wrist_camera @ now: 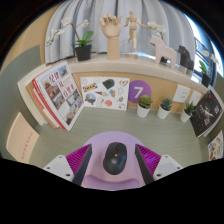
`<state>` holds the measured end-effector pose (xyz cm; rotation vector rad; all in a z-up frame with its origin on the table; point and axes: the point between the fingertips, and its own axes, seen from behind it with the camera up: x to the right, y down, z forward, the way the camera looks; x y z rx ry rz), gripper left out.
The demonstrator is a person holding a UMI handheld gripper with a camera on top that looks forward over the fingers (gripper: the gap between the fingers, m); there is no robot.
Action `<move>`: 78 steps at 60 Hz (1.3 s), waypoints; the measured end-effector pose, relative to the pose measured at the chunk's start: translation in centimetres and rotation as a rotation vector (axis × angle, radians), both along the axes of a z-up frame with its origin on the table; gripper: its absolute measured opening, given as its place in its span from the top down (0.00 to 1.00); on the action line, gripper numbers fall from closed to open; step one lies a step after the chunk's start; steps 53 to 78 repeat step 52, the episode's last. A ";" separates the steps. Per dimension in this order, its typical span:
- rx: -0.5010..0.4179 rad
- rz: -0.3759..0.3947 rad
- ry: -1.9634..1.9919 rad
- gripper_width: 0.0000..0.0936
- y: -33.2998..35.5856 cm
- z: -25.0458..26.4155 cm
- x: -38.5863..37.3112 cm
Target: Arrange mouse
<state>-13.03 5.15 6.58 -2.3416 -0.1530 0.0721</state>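
A black mouse (116, 157) with an orange scroll wheel lies flat on a lilac mat (100, 176) on the pale desk. My gripper (114, 153) is open around it. The mouse stands between the two fingers with a gap on each side. The left finger (84, 160) and the right finger (146, 160) show their magenta pads beside the mouse. Neither finger touches it.
Beyond the mat, cards and a purple number card (138, 93) lean on a wooden shelf. Small potted plants (145, 103) stand right of them. An open magazine (58, 92) stands at the left. On top are a wooden mannequin (111, 32) and a plant (83, 45).
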 end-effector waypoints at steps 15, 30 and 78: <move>0.116 -0.020 0.011 0.07 -2.2 13.3 2.7; 0.198 -0.077 0.050 0.08 -4.7 19.8 6.1; 0.191 -0.030 0.027 0.08 -7.4 20.3 7.4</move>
